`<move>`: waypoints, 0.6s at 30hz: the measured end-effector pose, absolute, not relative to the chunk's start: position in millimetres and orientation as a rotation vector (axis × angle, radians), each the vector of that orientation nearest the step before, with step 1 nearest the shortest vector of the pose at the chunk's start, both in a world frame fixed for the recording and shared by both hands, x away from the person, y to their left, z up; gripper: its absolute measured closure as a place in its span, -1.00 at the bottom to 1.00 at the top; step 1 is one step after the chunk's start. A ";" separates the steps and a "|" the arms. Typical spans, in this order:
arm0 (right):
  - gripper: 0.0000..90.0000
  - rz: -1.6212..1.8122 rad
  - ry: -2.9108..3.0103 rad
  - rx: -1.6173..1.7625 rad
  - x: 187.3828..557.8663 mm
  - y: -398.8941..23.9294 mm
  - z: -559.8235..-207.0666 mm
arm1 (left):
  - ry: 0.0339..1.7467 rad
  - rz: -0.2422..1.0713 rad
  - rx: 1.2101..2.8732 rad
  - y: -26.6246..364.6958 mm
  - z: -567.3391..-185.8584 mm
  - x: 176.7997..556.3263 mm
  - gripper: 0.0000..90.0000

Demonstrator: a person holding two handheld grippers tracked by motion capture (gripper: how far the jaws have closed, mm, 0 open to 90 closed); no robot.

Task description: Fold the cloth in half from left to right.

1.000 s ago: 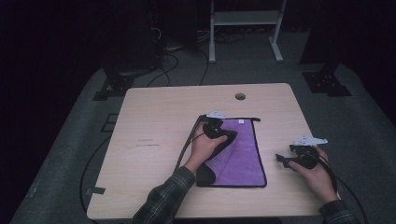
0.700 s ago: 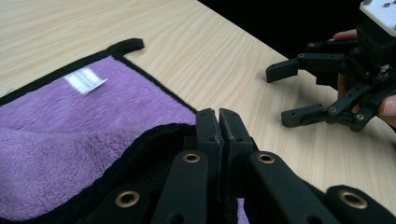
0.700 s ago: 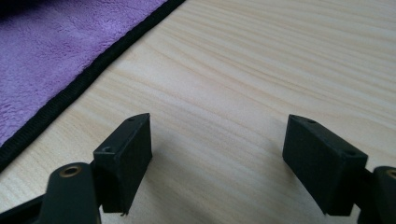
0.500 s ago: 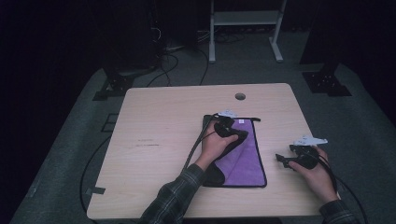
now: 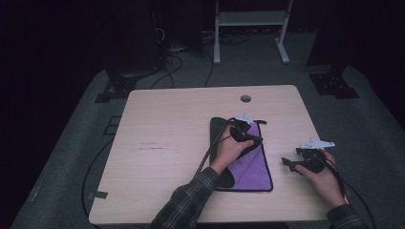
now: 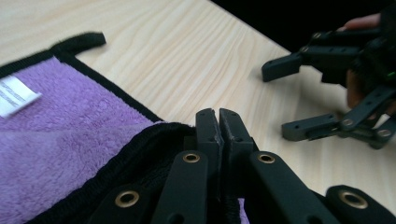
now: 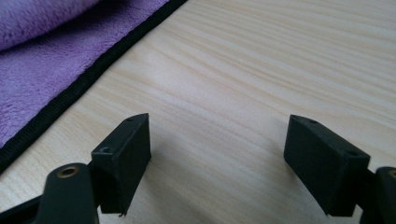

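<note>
A purple towel [image 5: 250,169] with a black hem lies on the right half of the wooden table [image 5: 167,138]. My left gripper [image 5: 252,138] hovers over the towel's far part, shut on a fold of its black edge. In the left gripper view the jaws [image 6: 217,119] press together with the hem [image 6: 140,154] bunched at them, purple pile [image 6: 56,140] lying beyond. My right gripper [image 5: 288,164] rests to the right of the towel, open. Its fingers [image 7: 126,140] stand wide apart over bare wood, the towel's hem [image 7: 70,93] to their left.
A white label [image 6: 14,95] is sewn on the towel. A round cable hole [image 5: 245,98] sits near the table's far edge. Cables trail from both grippers. A white frame [image 5: 250,19] stands on the floor behind the table. The open right gripper [image 6: 282,100] also appears in the left gripper view.
My left hand has moved to the right across the towel, carrying the gripped edge with it. The right hand has stayed where it was.
</note>
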State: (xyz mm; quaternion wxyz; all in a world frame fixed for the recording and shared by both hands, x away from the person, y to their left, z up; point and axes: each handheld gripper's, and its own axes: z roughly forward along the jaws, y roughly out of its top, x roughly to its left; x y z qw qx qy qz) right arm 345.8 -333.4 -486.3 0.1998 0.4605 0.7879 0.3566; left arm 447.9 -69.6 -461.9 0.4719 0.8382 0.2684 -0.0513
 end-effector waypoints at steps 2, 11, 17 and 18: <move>-0.51 0.997 2.203 1.287 345.8 -333.4 -486.3 | 0.656 -0.127 2.069 -73.0 -465.7 448.4 0.95; -0.52 0.998 2.205 1.287 345.8 -333.3 -486.3 | 0.642 -0.085 2.096 -77.0 -468.7 446.5 0.44; -0.53 0.996 2.206 1.285 345.8 -333.2 -486.3 | 0.632 0.019 2.095 -51.1 -448.7 440.7 -0.02; -0.53 0.996 2.207 1.290 345.6 -333.0 -486.2 | 0.637 0.030 2.096 -45.6 -445.9 439.6 -0.05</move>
